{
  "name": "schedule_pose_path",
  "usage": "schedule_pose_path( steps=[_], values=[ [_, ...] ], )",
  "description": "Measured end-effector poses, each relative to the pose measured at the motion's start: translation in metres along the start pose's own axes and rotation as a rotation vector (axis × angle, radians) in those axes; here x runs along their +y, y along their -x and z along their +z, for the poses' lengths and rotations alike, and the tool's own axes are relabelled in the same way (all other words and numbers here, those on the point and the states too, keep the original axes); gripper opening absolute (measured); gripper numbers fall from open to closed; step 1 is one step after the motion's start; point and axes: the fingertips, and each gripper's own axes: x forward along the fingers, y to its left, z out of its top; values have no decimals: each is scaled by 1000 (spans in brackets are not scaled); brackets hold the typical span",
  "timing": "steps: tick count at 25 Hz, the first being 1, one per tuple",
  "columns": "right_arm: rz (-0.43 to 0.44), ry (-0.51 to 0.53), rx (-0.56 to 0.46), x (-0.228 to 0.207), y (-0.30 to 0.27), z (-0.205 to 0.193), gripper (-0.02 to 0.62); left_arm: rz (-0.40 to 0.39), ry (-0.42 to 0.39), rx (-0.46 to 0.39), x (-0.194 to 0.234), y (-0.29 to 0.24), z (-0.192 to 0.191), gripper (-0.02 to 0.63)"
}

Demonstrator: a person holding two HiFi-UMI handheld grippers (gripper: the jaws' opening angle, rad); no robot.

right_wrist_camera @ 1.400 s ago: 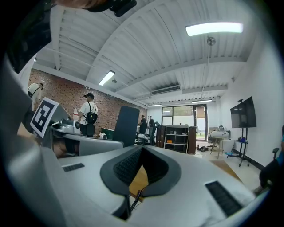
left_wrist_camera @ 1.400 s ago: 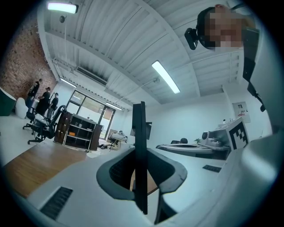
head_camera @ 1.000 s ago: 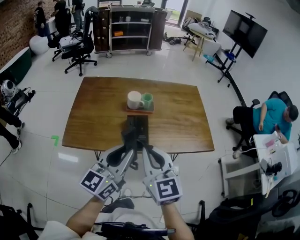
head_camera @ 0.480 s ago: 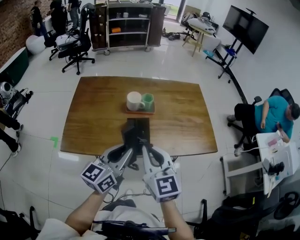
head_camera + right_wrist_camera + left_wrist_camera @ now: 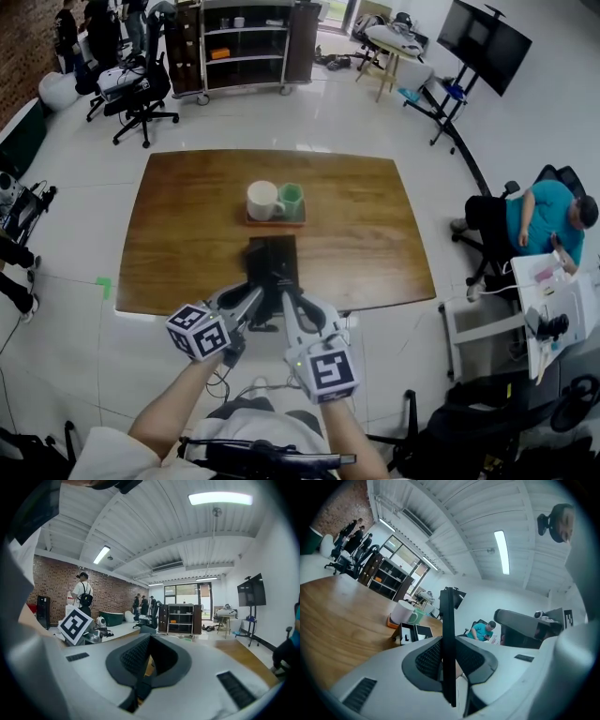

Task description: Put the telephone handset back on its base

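The black telephone base (image 5: pixel 272 253) lies on the wooden table (image 5: pixel 187 234), just in front of the mugs; in the left gripper view the base (image 5: pixel 411 632) shows past the jaws. My left gripper (image 5: pixel 265 292) hovers at the table's near edge. It is shut on a thin black handset (image 5: pixel 447 620), seen edge-on and standing upright between the pads. My right gripper (image 5: pixel 284 298) sits right beside it, tilted upward, its jaws together with nothing in them (image 5: pixel 145 663).
A tray holds a white mug (image 5: pixel 263 199) and a green mug (image 5: pixel 292 199) behind the base. A seated person (image 5: pixel 539 220) is at the right near a white desk. A shelf cart (image 5: pixel 244 42), office chairs (image 5: pixel 131 89) and a screen (image 5: pixel 485 42) stand beyond the table.
My left gripper has lifted and turned a little with the handset still in it. The right gripper has stayed close beside it. The head view has shifted slightly.
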Motion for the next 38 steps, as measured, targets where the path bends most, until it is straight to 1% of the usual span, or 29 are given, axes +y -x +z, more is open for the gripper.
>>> schedule_pose_path(
  steps=[4, 10, 13, 16, 20, 23, 26, 30, 32, 35, 38],
  values=[
    [-6, -6, 20, -5, -4, -7, 0, 5, 37, 46, 23, -14, -13, 72],
    [-18, -40, 25, -8, -8, -11, 0, -2, 109, 85, 44, -29, -26, 72],
    [-20, -34, 34, -12, -10, -13, 0, 5, 139, 106, 55, -35, -34, 72],
    [-30, -53, 38, -16, -10, -11, 0, 12, 159, 132, 66, -42, -41, 72],
    [-42, -51, 47, -20, -10, -15, 0, 13, 185, 156, 80, -48, -45, 72],
    [-42, -58, 54, -21, -11, -18, 0, 8, 242, 165, 89, -51, -51, 72],
    [-42, -56, 60, -22, -11, -20, 0, 11, 322, 160, 98, -53, -51, 72],
    [-44, -52, 64, -23, -12, -21, 0, -16, 441, 143, 106, -57, -53, 72],
    [-43, -54, 67, -23, -13, -21, 0, -38, 481, 144, 108, -59, -55, 72],
    [-42, -56, 67, -23, -14, -21, 0, -79, 506, 157, 108, -62, -57, 72],
    [-45, -55, 70, -25, -13, -22, 0, -123, 507, 164, 107, -64, -55, 72]
  ],
)
